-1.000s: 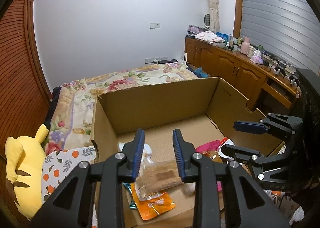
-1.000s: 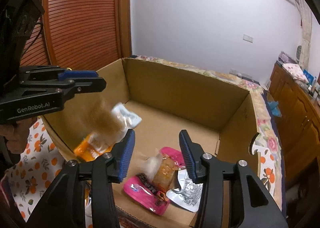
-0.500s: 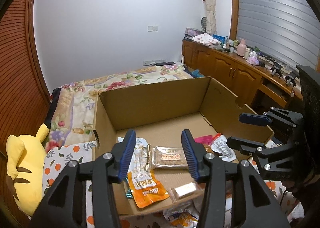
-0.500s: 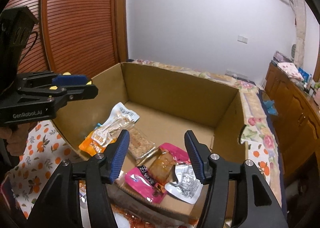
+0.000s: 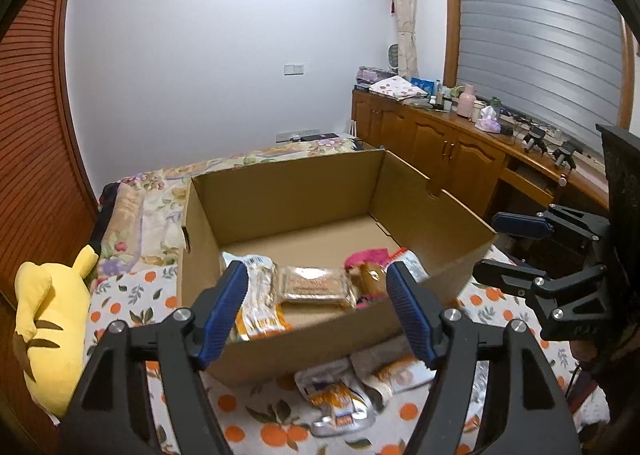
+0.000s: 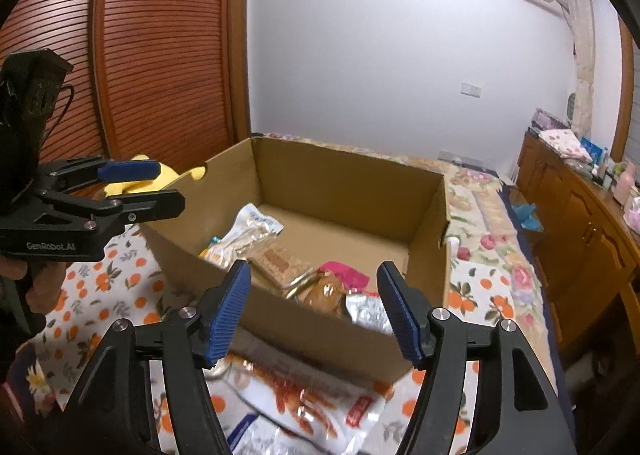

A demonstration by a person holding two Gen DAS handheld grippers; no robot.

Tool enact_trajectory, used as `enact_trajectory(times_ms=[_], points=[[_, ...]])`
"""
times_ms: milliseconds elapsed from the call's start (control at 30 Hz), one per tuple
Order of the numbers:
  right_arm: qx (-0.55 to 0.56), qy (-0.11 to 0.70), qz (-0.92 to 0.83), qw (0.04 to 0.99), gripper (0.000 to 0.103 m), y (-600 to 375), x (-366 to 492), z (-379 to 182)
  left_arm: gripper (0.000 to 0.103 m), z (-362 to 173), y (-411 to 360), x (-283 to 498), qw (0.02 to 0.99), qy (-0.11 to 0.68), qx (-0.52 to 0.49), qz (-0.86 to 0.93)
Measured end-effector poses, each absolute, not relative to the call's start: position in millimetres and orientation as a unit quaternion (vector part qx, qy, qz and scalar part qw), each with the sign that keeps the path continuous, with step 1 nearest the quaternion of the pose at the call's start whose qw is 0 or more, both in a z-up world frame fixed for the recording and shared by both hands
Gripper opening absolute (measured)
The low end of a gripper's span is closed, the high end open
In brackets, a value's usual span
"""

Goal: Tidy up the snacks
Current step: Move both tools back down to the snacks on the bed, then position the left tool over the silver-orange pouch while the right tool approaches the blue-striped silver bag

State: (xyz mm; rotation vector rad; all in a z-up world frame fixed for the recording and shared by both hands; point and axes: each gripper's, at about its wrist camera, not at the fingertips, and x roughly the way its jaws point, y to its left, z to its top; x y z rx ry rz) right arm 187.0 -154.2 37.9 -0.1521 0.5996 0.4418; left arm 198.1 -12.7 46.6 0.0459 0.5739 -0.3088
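An open cardboard box [image 5: 288, 195] [image 6: 344, 179] sits on an orange-print cloth on the bed. Inside lie a brown cracker pack [image 5: 314, 286] [image 6: 280, 260], a white and orange pouch [image 5: 256, 295] [image 6: 244, 233], a pink pack [image 5: 366, 257] [image 6: 344, 275] and a silver pack [image 6: 368, 309]. More snack packs lie outside, in front of the box [image 5: 340, 395] [image 6: 304, 399]. My left gripper [image 5: 316, 315] is open and empty, back over the box's near wall. My right gripper [image 6: 316, 313] is open and empty, also above the near wall.
A yellow plush toy [image 5: 48, 319] lies left of the box. A floral bedspread [image 6: 488, 207] extends behind it. A wooden cabinet [image 5: 448, 151] with clutter on top runs along the right wall. A wooden slatted wardrobe [image 6: 160, 55] stands on the left.
My left gripper let go of the brown cracker pack, which now lies in the box. Both grippers opened wider and pulled back and up from inside the box to its near wall.
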Motion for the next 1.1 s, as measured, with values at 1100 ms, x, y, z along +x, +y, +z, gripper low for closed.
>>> enact_trajectory(times_ms=[1100], points=[[-0.054, 0.405, 0.191, 0.893, 0.075, -170.3, 118.1, -71.9, 0.072, -74.0, -28.4, 168.3, 0.915, 0.378, 0.032, -0.14]])
